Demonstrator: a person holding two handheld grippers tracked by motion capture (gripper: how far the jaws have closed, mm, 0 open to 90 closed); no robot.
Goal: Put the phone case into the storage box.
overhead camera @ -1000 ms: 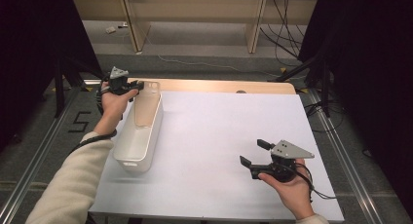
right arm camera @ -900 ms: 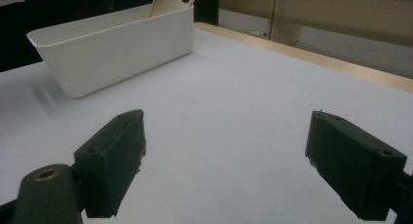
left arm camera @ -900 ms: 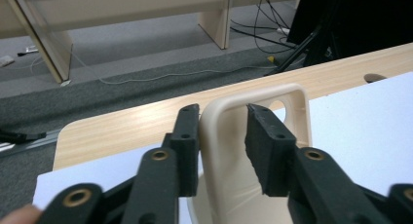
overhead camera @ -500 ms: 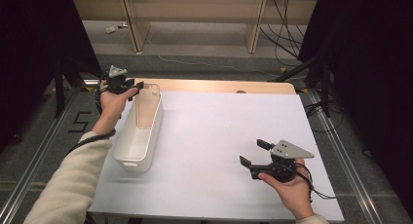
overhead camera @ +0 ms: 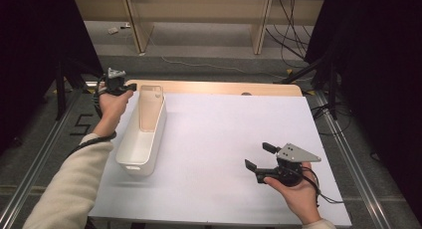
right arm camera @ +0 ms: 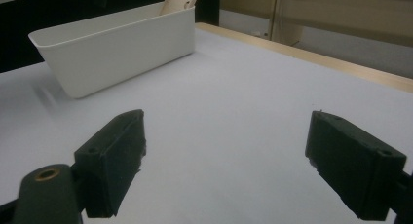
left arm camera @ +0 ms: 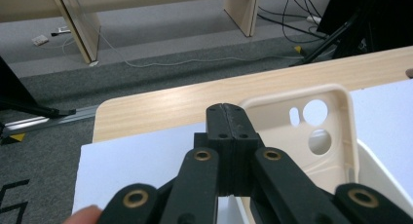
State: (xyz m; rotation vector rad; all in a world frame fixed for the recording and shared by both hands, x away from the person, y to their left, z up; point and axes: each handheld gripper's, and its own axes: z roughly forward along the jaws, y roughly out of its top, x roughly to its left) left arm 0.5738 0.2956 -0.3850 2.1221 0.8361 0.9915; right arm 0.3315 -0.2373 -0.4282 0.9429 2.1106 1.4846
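Note:
A beige phone case (overhead camera: 151,107) leans upright against the far end wall inside a long white bin (overhead camera: 130,162) on the left of the white table top. My left gripper (overhead camera: 132,85) is just left of the case's top edge, clear of it. In the left gripper view its jaws (left arm camera: 228,112) are pressed together with nothing between them; they have just been closing. The case (left arm camera: 302,131) stands behind them to the right. Near the front right, my right gripper (overhead camera: 258,156) is open and empty, its jaws (right arm camera: 229,151) spread wide and aimed at the bin (right arm camera: 122,48).
A white sheet (overhead camera: 234,134) covers the table, and a strip of bare wood (overhead camera: 224,88) shows along its far edge. Metal rails run down both sides. Beyond the table are grey floor, wooden legs and cables.
My left gripper has drawn back a little to the left, away from the top of the phone case, and its jaws have closed. The right gripper has stayed in place.

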